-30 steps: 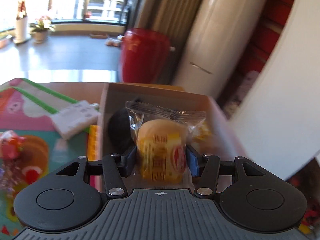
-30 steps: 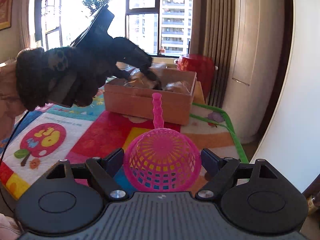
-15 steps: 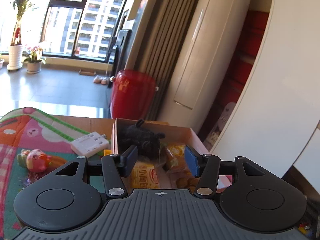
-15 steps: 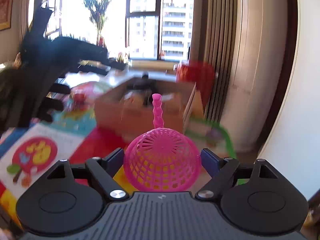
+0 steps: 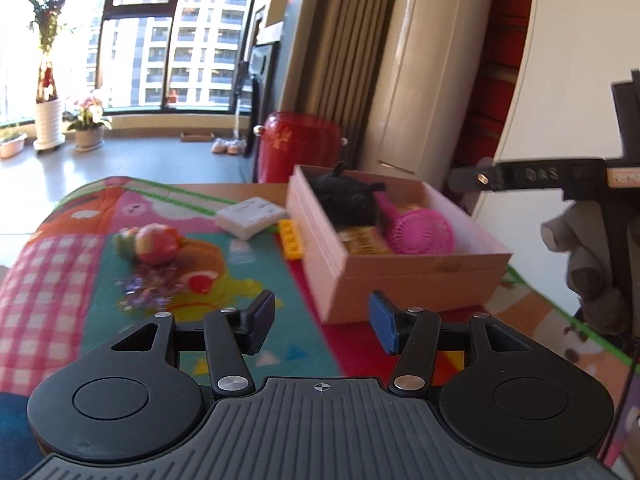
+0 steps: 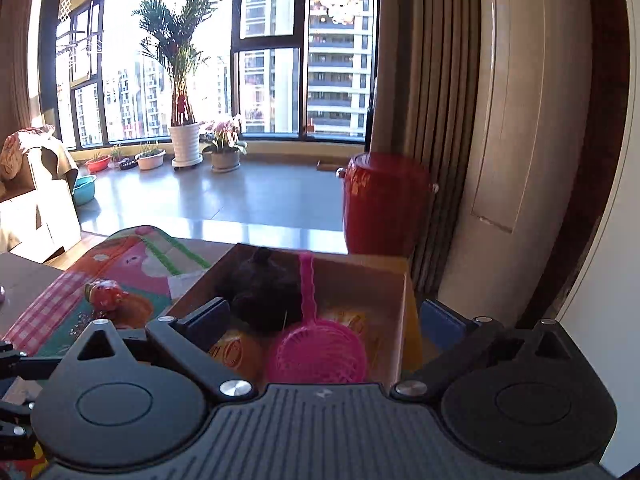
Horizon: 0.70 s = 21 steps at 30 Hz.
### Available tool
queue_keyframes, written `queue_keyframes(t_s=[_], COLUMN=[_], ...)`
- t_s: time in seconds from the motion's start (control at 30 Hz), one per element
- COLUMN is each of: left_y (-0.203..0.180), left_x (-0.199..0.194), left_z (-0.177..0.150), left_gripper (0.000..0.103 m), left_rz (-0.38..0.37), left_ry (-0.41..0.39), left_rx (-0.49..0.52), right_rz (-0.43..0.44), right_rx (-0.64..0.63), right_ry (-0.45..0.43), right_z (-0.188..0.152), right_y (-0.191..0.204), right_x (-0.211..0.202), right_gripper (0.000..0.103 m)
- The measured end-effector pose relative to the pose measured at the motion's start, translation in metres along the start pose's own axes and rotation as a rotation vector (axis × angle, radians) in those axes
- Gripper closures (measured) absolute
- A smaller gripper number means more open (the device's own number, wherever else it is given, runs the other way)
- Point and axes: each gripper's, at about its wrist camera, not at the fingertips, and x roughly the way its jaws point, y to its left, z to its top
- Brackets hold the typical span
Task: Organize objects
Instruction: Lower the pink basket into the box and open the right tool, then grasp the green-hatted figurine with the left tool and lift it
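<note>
A cardboard box [image 5: 400, 276] stands on a colourful mat. Inside lie a black plush toy [image 5: 344, 200], a yellow snack packet [image 5: 360, 240] and a pink plastic strainer [image 5: 420, 232]. My left gripper [image 5: 322, 312] hangs back from the box's near corner, open and empty. My right gripper [image 6: 324, 314] hovers over the box [image 6: 400, 320], its jaws opening wide. The strainer [image 6: 316, 352] lies below them in the box, handle pointing away, with no pad touching it. The plush toy [image 6: 260, 300] sits just beyond it.
Left of the box on the mat lie a white power strip [image 5: 250, 216], a yellow brick [image 5: 291, 240] and a red-pink toy [image 5: 154, 240]. A red drum [image 6: 384, 200] stands behind the table. A gloved hand [image 5: 580, 264] is at the right edge.
My left gripper let go of the snack packet into the box and backed away to the left. My right gripper carried the strainer over the box and released it.
</note>
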Motion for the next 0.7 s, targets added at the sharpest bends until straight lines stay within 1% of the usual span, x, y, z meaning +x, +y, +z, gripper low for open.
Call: queue_keyframes(t_s=[0.07,0.2,0.37,0.43,0.5,0.57,0.6,0.63,0.7], left_y=[0.013,0.037,0.058,0.066,0.076,0.085,0.091,0.100,0.121], left_x=[-0.003,-0.004,0.009,0.014,0.016,0.023,0.028,0.036,0.048], left_z=[-0.004,-0.012,-0.009,-0.004,0.006,0.019,0.025,0.032,0.042], left_gripper=[0.046,0.046,0.046,0.046,0.046,0.046,0.046,0.046,0.046], left_rz=[0.019,0.069,0.123,0.140,0.167,0.197,0.200,0.192,0.182], left_ry=[-0.005,-0.002,0.003,-0.007,-0.032,-0.050,-0.047,-0.036,-0.032], left_rx=[-0.016,-0.069,-0.102,-0.117,-0.138,-0.116,-0.107,-0.117,-0.197], right_rz=[0.001,0.015,0.057,0.062,0.082,0.098,0.107,0.118,0.124], right_rx=[0.015,-0.022,-0.061,-0.092,-0.111,-0.120,-0.120,-0.117,-0.130], right_ry=[0.012,0.025,-0.005,-0.022,-0.032,-0.043,-0.041,-0.029,0.006], right_z=[-0.015,-0.047,-0.078,-0.087,-0.094,-0.101,-0.105,-0.107,-0.106], right_y=[0.002,0.014,0.037,0.051,0.062,0.071,0.073,0.074,0.076], right_x=[-0.004,-0.022,-0.041,-0.041,-0.038,-0.034,-0.032,-0.029,-0.022], right_gripper=[0.002,0.002,0.000,0.000,0.000,0.000,0.000,0.000,0.000])
